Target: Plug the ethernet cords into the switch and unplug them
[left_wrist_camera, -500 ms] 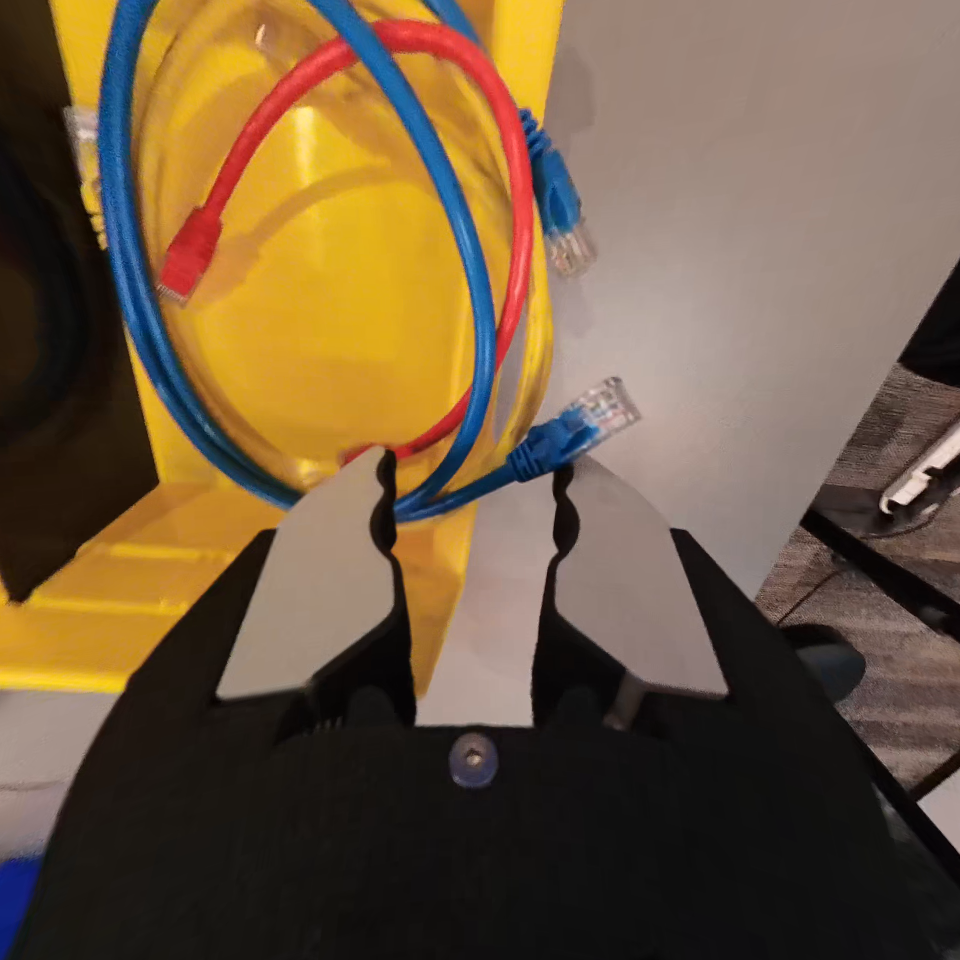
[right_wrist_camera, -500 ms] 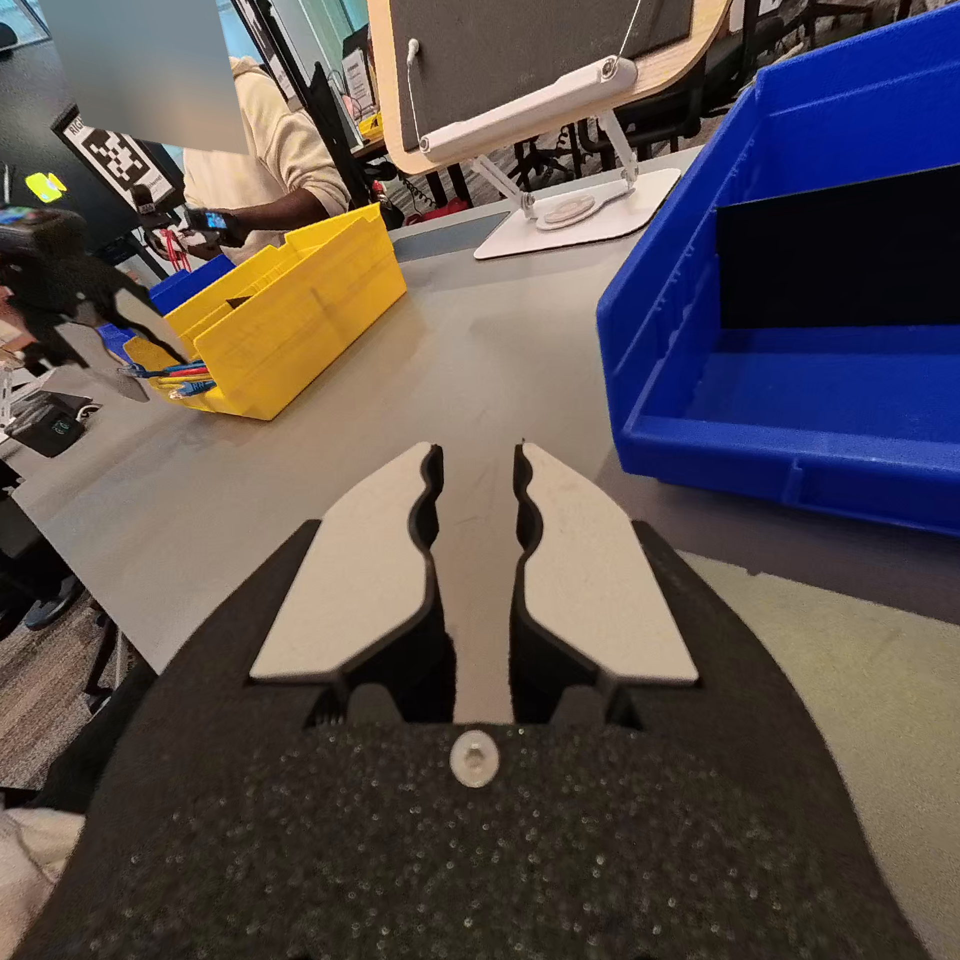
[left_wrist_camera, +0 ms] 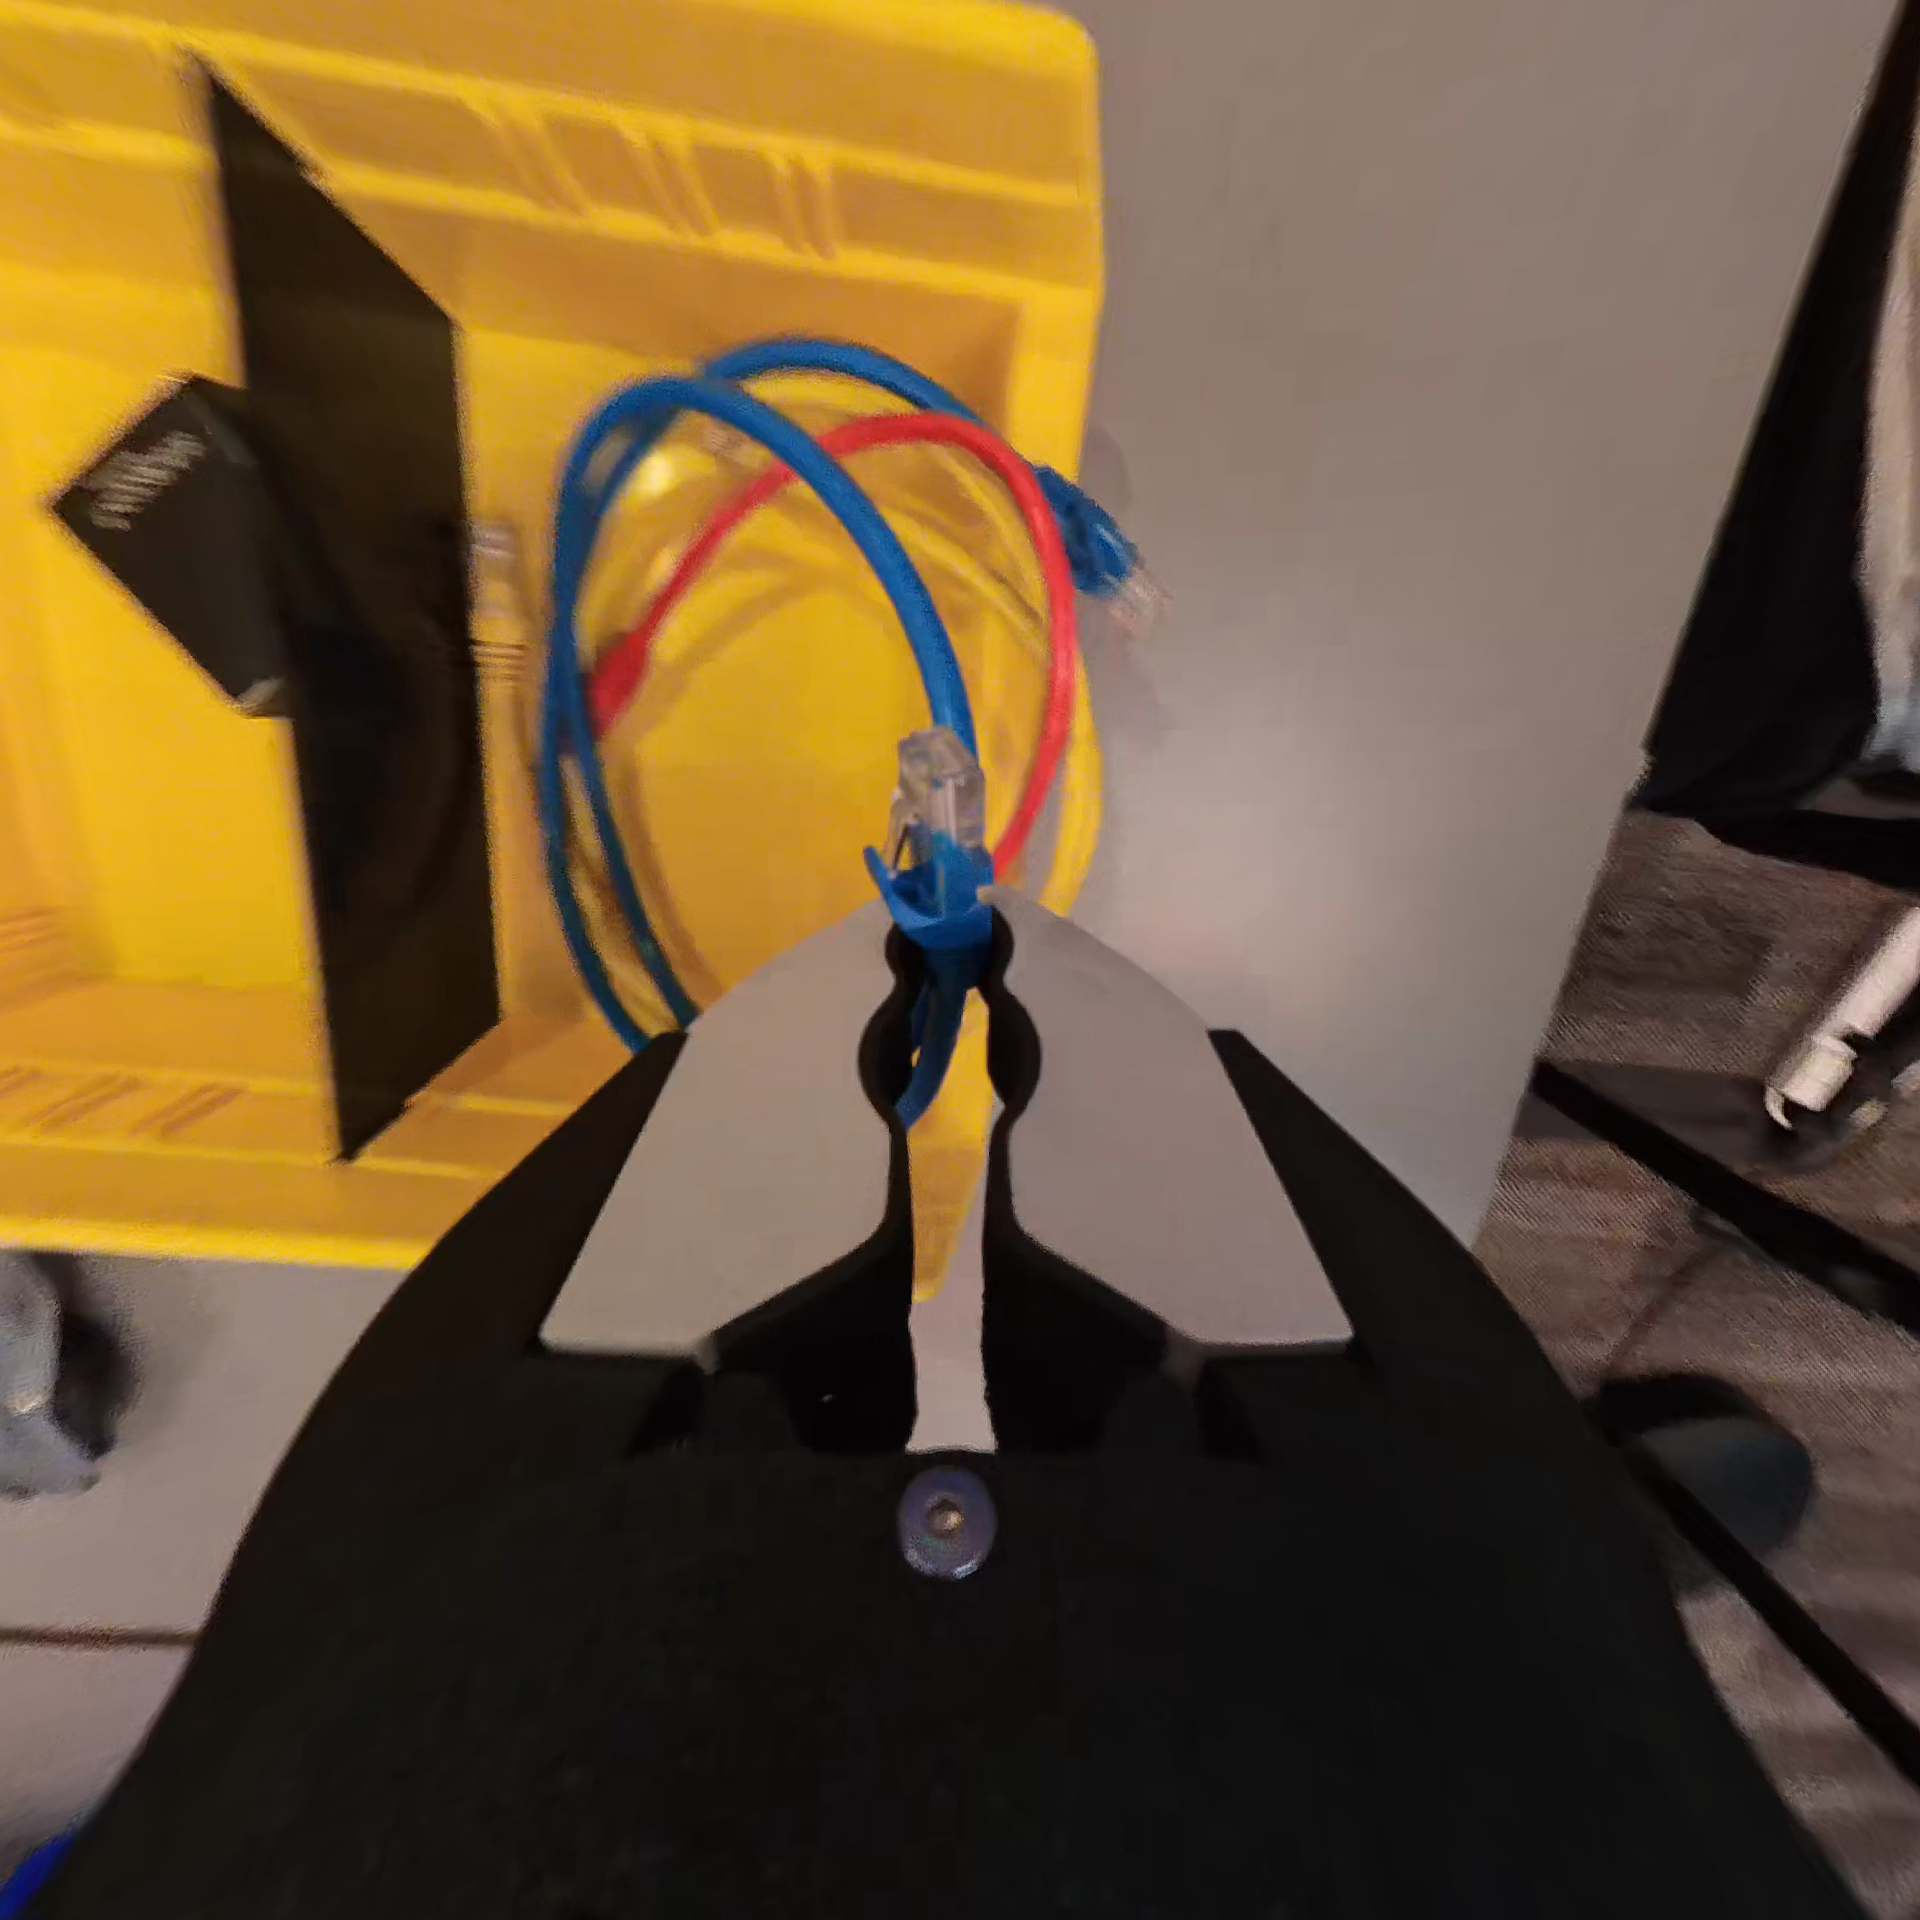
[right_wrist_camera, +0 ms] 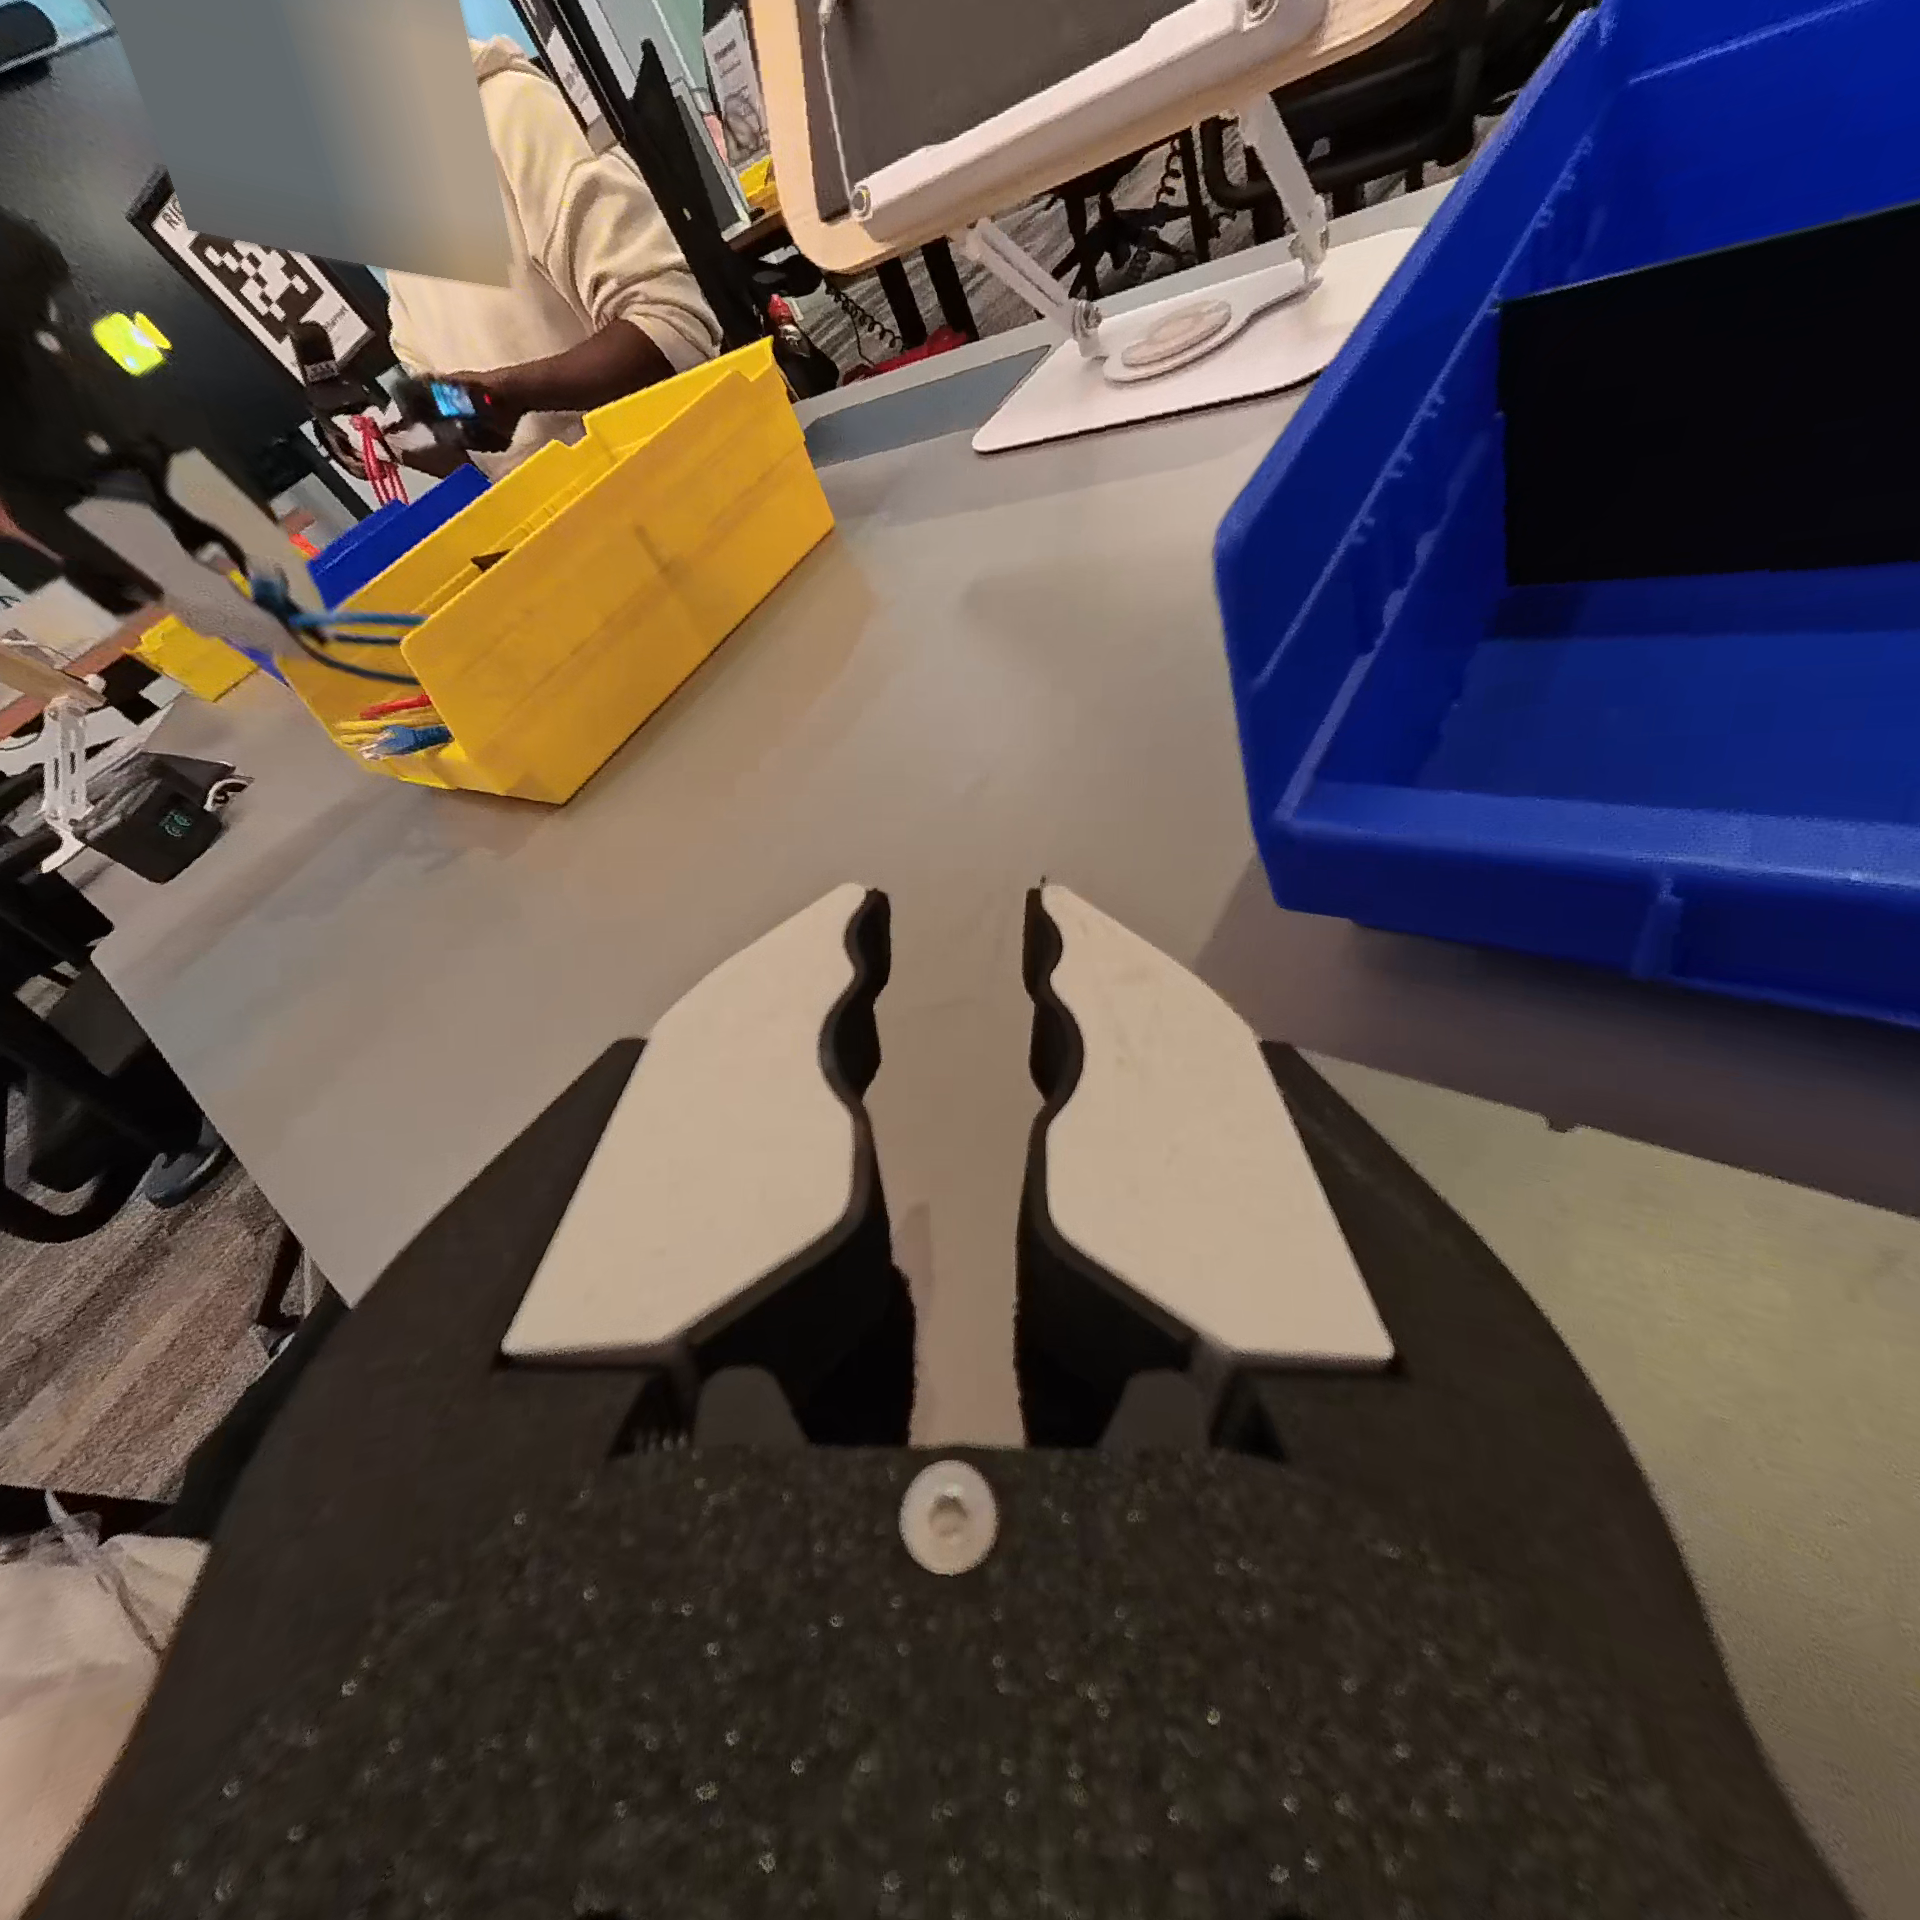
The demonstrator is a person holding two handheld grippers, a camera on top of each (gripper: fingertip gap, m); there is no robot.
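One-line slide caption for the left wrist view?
Left gripper shut on a blue ethernet cord just behind its clear plug, above the yellow bin.

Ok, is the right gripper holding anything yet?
No, the right gripper is open over the bare grey table, nothing between its fingers.

Grey table (right_wrist_camera: 935, 644), carpeted floor (right_wrist_camera: 114, 1340)
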